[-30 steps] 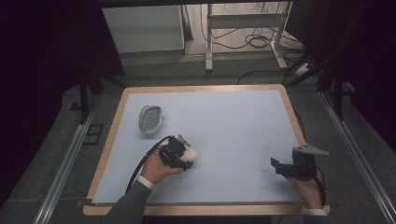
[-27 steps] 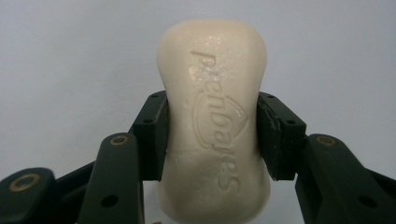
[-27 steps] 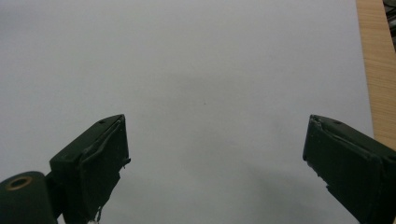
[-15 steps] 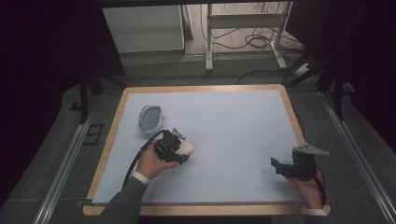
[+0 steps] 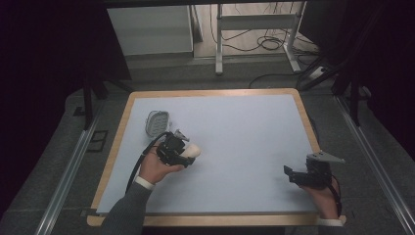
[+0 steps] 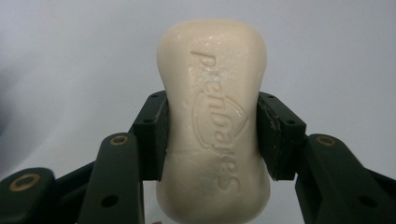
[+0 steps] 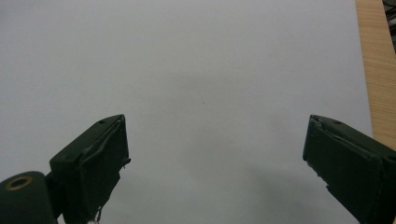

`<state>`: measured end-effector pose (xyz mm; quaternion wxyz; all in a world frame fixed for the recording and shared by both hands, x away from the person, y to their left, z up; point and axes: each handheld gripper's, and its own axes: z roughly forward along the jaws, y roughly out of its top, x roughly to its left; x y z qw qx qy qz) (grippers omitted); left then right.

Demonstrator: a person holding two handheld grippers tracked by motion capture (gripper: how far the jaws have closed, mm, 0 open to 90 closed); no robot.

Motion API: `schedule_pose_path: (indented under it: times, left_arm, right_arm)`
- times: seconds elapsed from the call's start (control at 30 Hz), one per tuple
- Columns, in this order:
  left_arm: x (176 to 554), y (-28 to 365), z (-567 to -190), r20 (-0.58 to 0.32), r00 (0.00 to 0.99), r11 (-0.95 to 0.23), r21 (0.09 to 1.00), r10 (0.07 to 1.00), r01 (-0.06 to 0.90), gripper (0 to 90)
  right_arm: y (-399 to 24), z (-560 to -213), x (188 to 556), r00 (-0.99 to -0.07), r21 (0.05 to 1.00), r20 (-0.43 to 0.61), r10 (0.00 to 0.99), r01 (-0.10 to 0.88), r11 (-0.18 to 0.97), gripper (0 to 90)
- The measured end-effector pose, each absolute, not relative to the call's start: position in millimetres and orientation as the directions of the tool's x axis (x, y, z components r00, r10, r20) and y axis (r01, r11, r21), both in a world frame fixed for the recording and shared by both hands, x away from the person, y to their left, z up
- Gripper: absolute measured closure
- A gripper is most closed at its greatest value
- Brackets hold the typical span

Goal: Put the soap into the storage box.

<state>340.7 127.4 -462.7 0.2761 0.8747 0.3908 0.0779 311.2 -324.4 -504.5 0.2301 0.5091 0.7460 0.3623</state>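
Pale tabletop, wood rim, dark room

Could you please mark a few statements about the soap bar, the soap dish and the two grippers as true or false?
1. The left gripper is shut on the cream, waisted bar of soap. True.
2. The right gripper holds a sponge. False: its jaws stand open over the pale blue table mat with nothing between them.
3. The soap lies in the white slotted soap dish. False: the soap is in the gripper, apart from the dish.
4. The dish sits near the mat's left edge. True.
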Motion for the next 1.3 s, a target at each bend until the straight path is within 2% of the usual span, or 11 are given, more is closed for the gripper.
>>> schedule_pose_path:
  times: [0.7,1.3]
  left_arm:
    - [347,142,-458,-0.083,0.654,-0.508,0.559,0.752,0.655,49.7]
    - [351,151,-437,-0.056,0.645,-0.499,0.585,0.762,0.64,49.7]
  right_arm:
    - [-325,-504,311,-0.376,0.776,0.029,0.926,0.592,0.215,6.5]
    - [-325,-503,311,-0.375,0.78,0.029,0.926,0.588,0.214,6.5]
